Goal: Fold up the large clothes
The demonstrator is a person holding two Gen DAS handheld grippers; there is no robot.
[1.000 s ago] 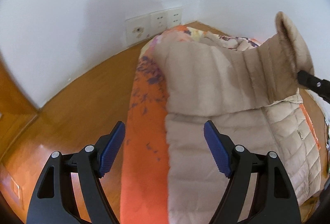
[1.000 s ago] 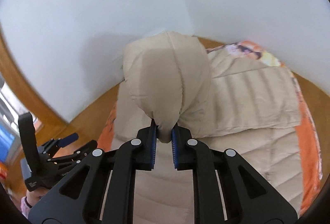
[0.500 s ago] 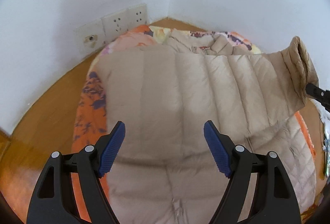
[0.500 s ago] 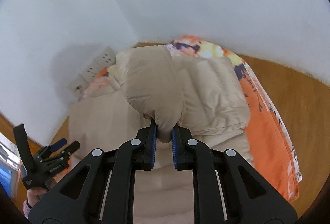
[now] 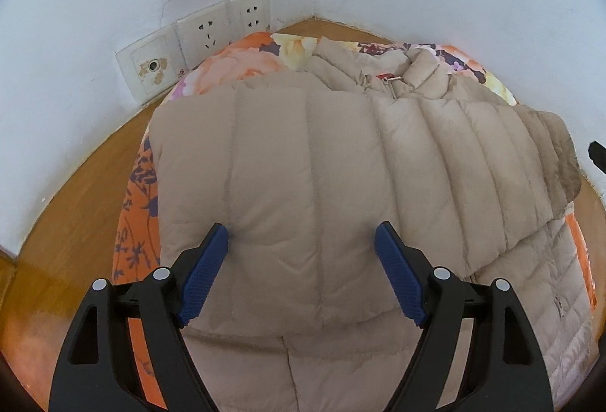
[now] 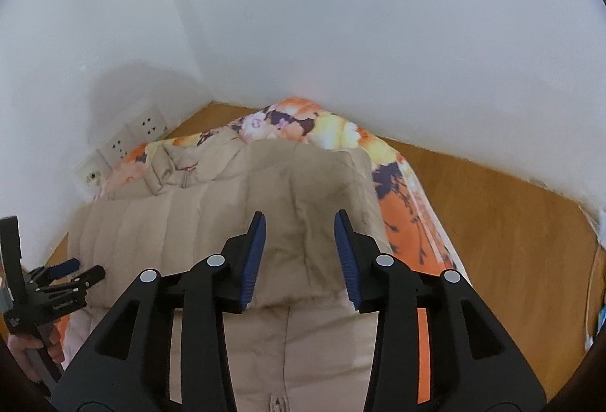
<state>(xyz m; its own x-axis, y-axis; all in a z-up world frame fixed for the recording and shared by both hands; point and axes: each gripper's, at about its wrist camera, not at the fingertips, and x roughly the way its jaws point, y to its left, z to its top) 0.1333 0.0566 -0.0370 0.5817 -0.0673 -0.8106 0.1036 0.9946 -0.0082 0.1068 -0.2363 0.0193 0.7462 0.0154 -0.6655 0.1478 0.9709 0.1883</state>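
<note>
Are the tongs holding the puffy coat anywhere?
No. Both tongs, left and right, are open; the coat's sleeve lies loose between the right ones.

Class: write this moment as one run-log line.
step: sleeve fold | left gripper: open above jacket | right gripper: open over sleeve cuff | sleeve lies across jacket | floral sheet underneath
</note>
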